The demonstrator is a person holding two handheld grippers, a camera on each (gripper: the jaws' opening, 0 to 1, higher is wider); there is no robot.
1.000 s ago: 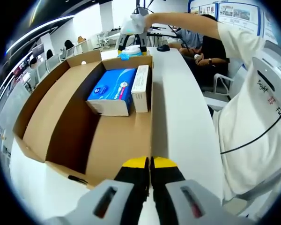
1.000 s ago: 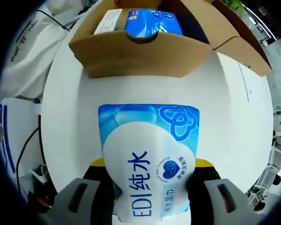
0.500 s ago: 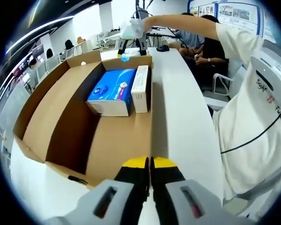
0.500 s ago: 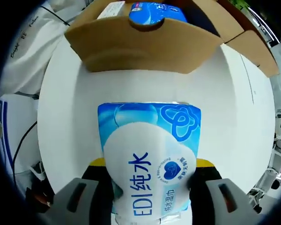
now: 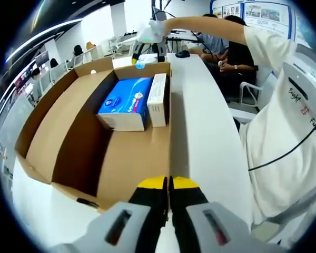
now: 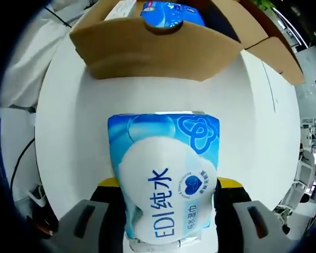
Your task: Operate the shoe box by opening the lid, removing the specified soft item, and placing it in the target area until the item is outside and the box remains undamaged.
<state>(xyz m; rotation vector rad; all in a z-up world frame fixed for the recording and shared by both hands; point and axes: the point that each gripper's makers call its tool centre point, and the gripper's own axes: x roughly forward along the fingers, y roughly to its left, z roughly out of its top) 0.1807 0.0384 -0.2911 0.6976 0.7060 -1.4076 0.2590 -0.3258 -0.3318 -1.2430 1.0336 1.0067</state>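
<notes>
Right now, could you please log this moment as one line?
right gripper: shut on wet wipes pack, over table | left gripper: shut | box: open

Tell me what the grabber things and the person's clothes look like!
Each gripper, the left gripper and the right gripper, has black fingers with yellow tips on a grey body. The person wears a white T-shirt with small dark and red lettering, and a thin black cable hangs across it.

Right claw [image 6: 166, 211] is clamped on a blue/white wet wipes pack [image 6: 165, 179], holding it over the white desk [image 6: 68, 137]. Open cardboard box [image 6: 158, 52] sits further out w/ a blue pack [image 6: 171, 11] and a white carton [image 6: 120, 7] inside.
</notes>
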